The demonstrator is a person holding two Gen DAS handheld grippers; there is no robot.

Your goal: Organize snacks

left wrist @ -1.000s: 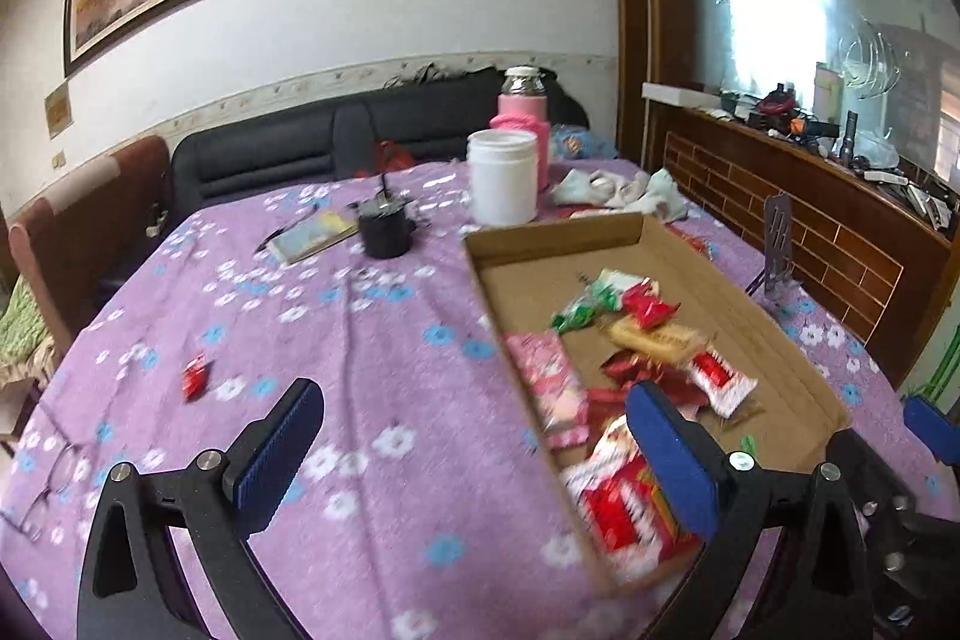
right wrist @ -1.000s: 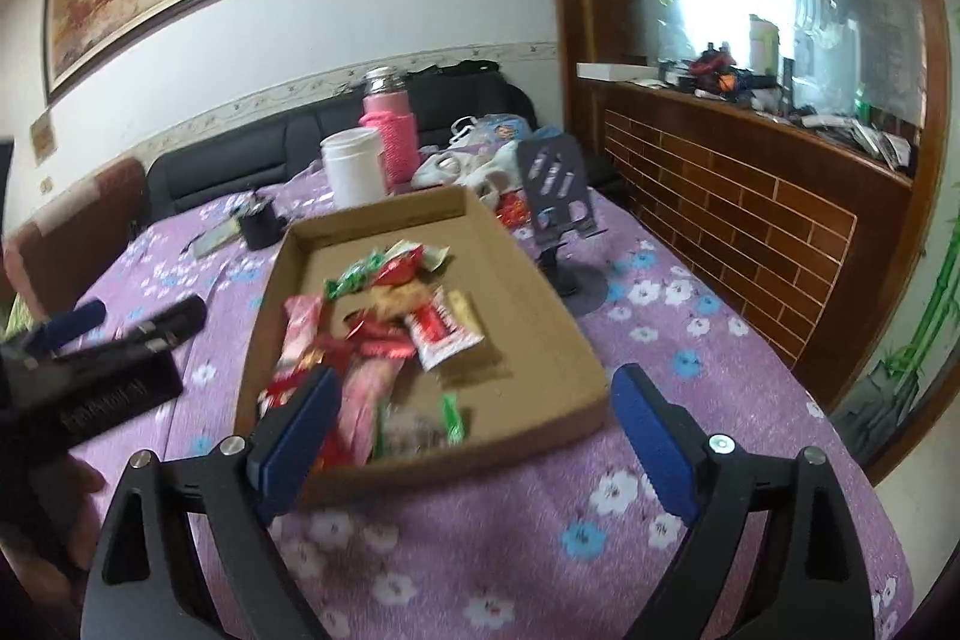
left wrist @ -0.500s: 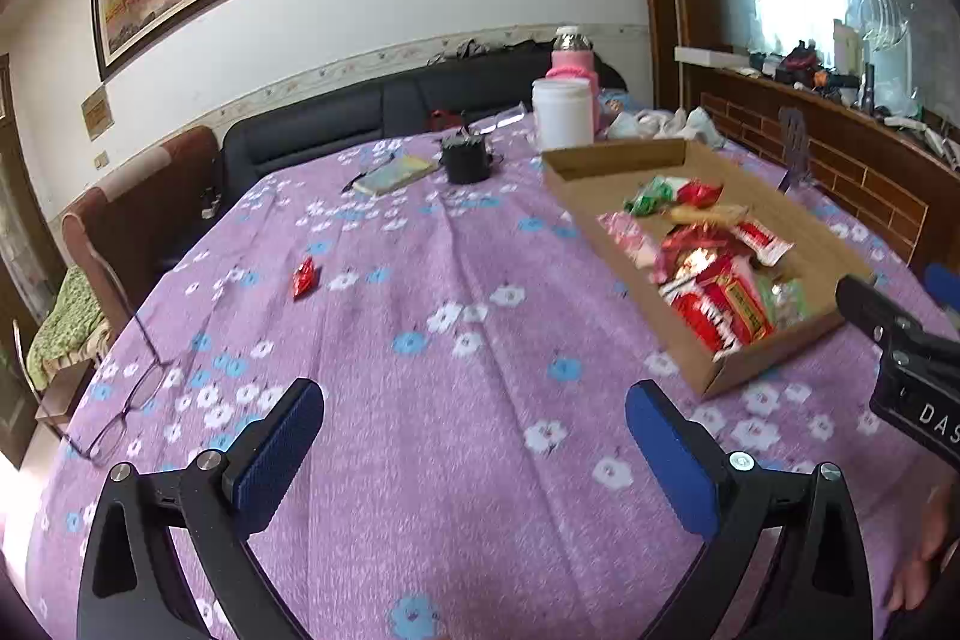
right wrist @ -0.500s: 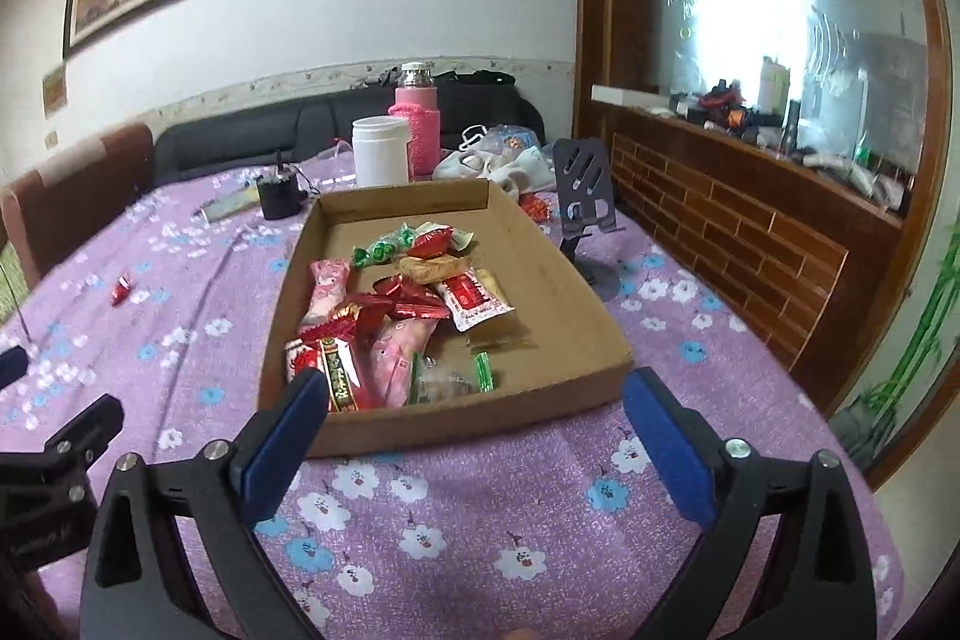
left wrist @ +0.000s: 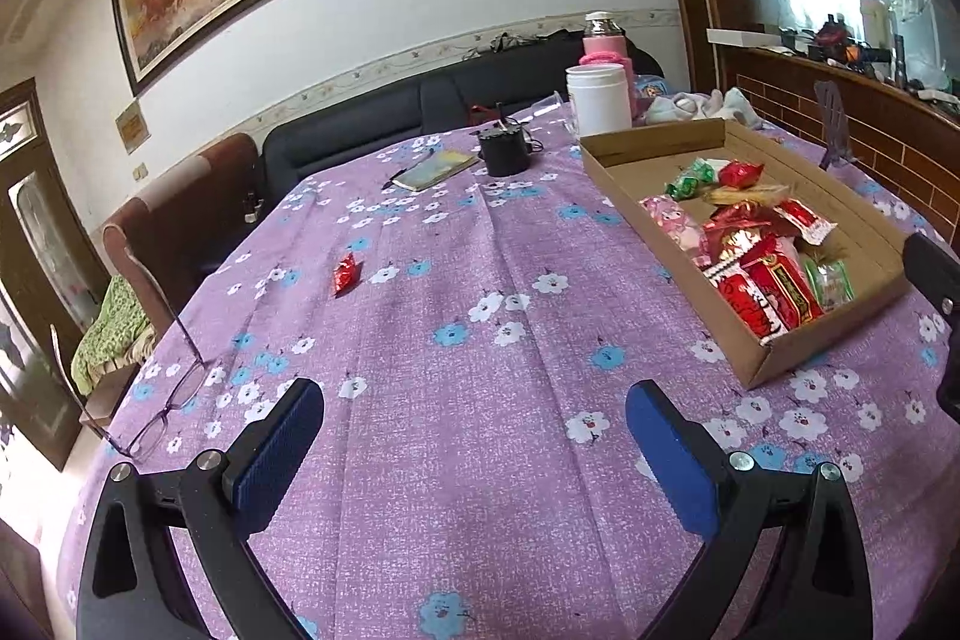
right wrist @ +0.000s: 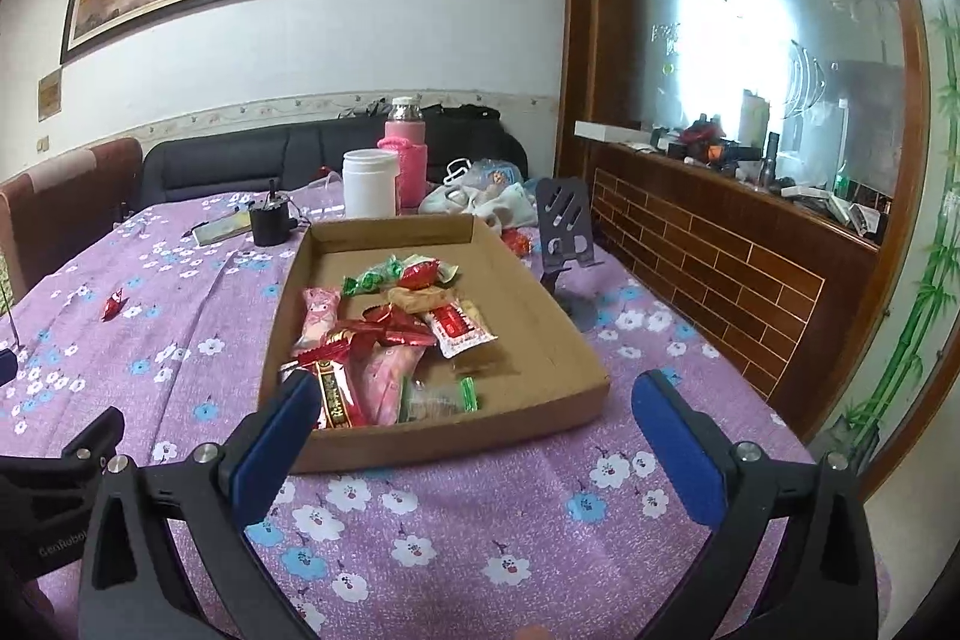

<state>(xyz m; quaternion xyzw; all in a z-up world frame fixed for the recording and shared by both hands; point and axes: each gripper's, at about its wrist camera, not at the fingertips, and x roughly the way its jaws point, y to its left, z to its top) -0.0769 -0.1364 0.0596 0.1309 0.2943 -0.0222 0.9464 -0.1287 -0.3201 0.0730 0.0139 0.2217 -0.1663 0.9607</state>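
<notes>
A shallow cardboard tray (right wrist: 540, 340) (left wrist: 654, 148) lies on the purple flowered tablecloth and holds several wrapped snacks (right wrist: 384, 340) (left wrist: 756, 250), red, pink and green. One small red candy (left wrist: 346, 273) (right wrist: 113, 305) lies alone on the cloth, well left of the tray. My left gripper (left wrist: 474, 436) hangs open over bare cloth near the table's front, the candy far ahead of it. My right gripper (right wrist: 477, 418) sits just before the tray's near wall, its jaws still opening, nothing between them.
Behind the tray stand a white jar (right wrist: 369, 181), a pink bottle (right wrist: 405, 148), a black cup (left wrist: 503, 151) and a notebook (left wrist: 432, 169). A phone stand (right wrist: 567, 226) is right of the tray. Glasses (left wrist: 168, 400) lie at the left table edge.
The left gripper has pulled back and swung left, from over the tray to bare cloth. The right gripper has drawn back a little and its jaws have widened.
</notes>
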